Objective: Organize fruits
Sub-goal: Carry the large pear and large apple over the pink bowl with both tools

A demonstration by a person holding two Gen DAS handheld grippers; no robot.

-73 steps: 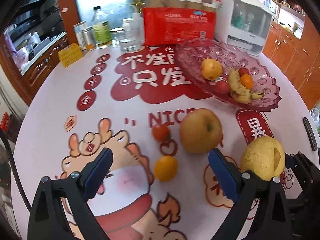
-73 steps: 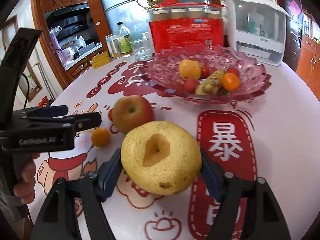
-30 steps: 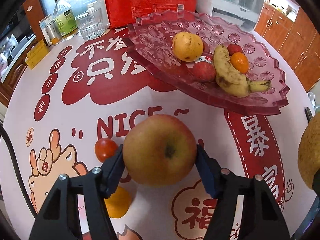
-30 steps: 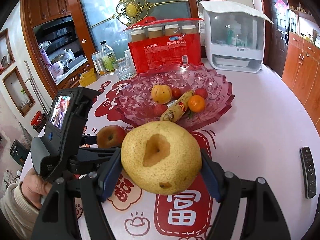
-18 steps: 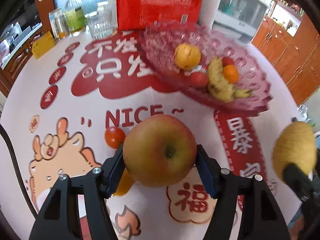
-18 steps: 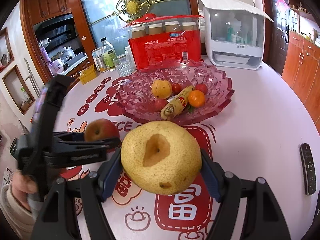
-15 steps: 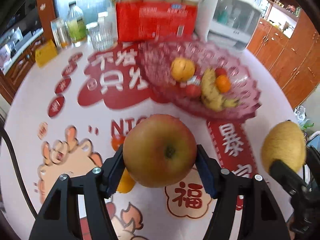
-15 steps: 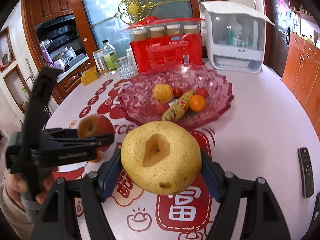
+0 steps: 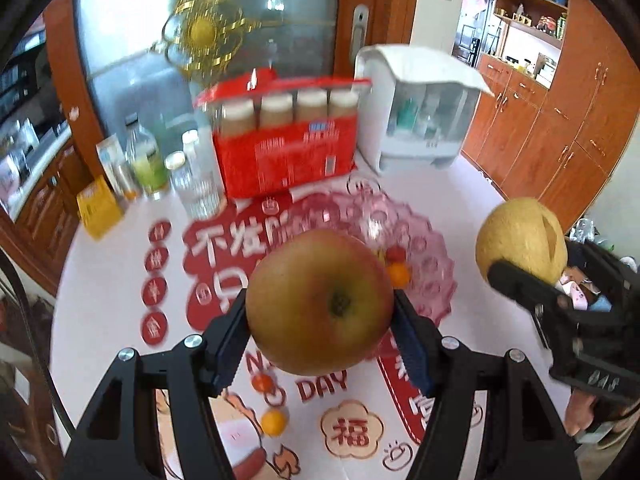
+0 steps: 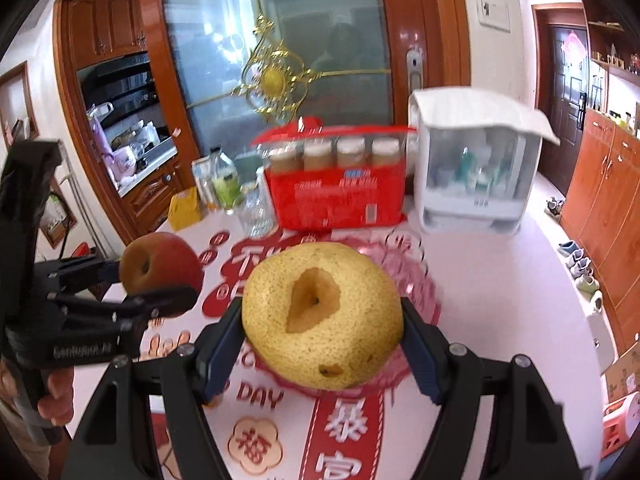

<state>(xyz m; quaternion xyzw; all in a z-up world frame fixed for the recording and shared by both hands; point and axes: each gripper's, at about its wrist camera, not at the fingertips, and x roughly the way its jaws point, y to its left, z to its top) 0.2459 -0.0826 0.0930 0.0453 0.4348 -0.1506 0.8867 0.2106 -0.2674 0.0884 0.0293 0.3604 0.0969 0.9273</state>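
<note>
Left wrist: one apple (image 9: 320, 304), one pear (image 9: 520, 236).

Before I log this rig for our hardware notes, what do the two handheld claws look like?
Both match. The left claw and right claw have matte black angular arms with triangular cutouts and silver screw heads at the joints. Blue ribbed pads line the inner fingers. Seen from the right wrist view, the left claw's black body carries blurred white lettering. A dark cable curves along its left edge.
</note>
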